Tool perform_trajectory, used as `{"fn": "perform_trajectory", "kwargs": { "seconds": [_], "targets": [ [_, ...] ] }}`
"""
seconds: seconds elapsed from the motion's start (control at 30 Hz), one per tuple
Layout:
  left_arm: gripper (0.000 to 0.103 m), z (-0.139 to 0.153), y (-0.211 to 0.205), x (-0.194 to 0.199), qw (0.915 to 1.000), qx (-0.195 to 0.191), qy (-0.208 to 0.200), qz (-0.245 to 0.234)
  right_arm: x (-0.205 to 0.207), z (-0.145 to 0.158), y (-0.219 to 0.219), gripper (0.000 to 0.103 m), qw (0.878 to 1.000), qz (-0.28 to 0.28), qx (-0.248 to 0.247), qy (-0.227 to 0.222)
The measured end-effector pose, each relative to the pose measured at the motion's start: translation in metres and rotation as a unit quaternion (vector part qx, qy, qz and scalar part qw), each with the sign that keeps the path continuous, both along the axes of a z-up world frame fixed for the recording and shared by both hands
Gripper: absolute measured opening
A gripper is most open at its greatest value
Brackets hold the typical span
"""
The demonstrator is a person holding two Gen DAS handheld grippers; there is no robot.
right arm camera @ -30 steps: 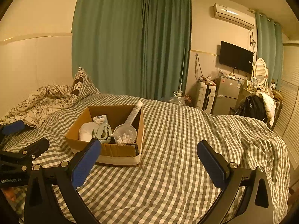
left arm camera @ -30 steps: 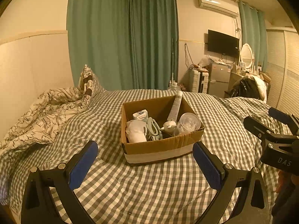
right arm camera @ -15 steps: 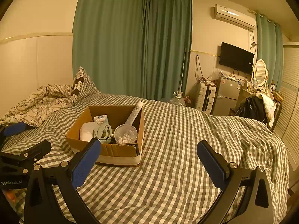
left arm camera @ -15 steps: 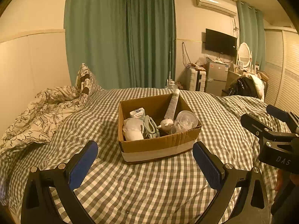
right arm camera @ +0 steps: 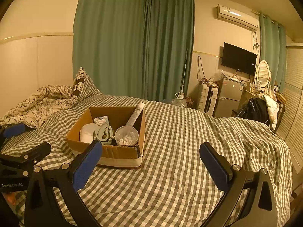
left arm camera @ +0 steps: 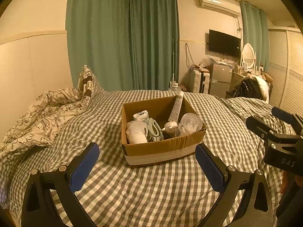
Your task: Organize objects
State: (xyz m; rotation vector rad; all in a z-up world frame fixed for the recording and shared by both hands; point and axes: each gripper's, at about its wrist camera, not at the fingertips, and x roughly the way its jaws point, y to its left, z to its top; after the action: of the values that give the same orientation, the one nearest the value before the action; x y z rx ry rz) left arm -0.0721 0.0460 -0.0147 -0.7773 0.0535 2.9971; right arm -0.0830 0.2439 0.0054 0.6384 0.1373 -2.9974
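An open cardboard box (left arm camera: 162, 149) sits on the checked bed, also in the right wrist view (right arm camera: 121, 154). It holds a clear plastic cup of cotton swabs (left arm camera: 188, 123), a long white tube (left arm camera: 177, 106) leaning on the far wall, a white rolled cloth (left arm camera: 135, 134), a pale green clip-like item (left arm camera: 154, 130), a small white carton (left arm camera: 141, 114) and a small white figurine (left arm camera: 170, 126). My left gripper (left arm camera: 146, 167) is open and empty, just short of the box. My right gripper (right arm camera: 150, 165) is open and empty, to the right of the box.
The checked bedspread (right arm camera: 180, 179) covers the bed. A floral duvet (left arm camera: 43, 117) and a pillow (left arm camera: 88, 83) lie at the left by the wall. Green curtains, a suitcase, a small fridge (right arm camera: 228, 96) and a chair with clothes (right arm camera: 259, 109) stand beyond the bed.
Both grippers have shifted slightly; the box sits a little lower and nearer in the left wrist view. Both stay open and empty.
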Motion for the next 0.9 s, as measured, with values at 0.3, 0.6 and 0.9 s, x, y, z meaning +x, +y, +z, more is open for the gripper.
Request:
{"fn": "perform_trajectory", "kwargs": {
  "seconds": [0.3, 0.6, 0.9],
  "targets": [
    [0.103, -0.0024, -0.0007, -0.0003, 1.0, 0.0, -0.007, -0.003, 0.0002, 0.0, 0.0, 0.103, 1.0, 0.001, -0.003, 0.0],
    [0.103, -0.0041, -0.0016, -0.0006, 0.9999, 0.0, -0.008, -0.011, 0.0019, 0.0011, -0.005, 0.103, 1.0, 0.008, -0.006, 0.0],
    [0.103, -0.0045, -0.0026, 0.0006, 1.0, 0.003, -0.009, -0.001, 0.0023, 0.0025, -0.0062, 0.103, 1.0, 0.007, -0.007, -0.001]
  ]
}}
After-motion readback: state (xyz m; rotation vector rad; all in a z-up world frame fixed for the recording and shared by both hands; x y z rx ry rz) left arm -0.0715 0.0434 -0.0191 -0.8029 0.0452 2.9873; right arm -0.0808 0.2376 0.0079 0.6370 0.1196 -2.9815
